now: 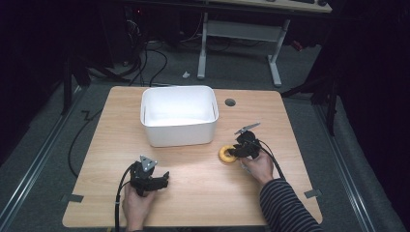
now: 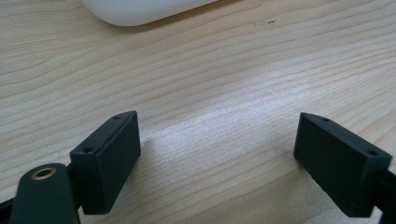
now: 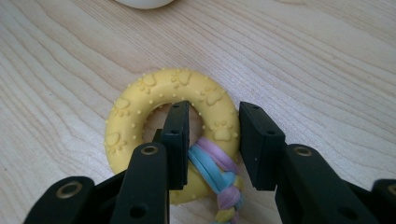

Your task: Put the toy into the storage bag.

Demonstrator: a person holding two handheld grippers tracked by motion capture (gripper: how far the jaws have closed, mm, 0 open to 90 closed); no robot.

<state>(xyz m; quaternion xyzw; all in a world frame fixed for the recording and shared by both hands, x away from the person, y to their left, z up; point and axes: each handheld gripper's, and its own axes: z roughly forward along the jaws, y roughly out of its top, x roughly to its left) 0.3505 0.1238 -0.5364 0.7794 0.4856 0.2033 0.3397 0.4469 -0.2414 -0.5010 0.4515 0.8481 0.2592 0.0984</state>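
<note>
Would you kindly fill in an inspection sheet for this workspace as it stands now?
Surface: wooden table, round hole at the far side.
Job's things: yellow ring toy with braided cord, lying flat; white bin behind it.
Clutter: nothing seen.
Grippers: right tongs shut on the ring's rim, one jaw inside the hole; left tongs open over bare wood.
Cables: one trails from each gripper.
Surroundings: dark floor, desk frame, loose wires.
</note>
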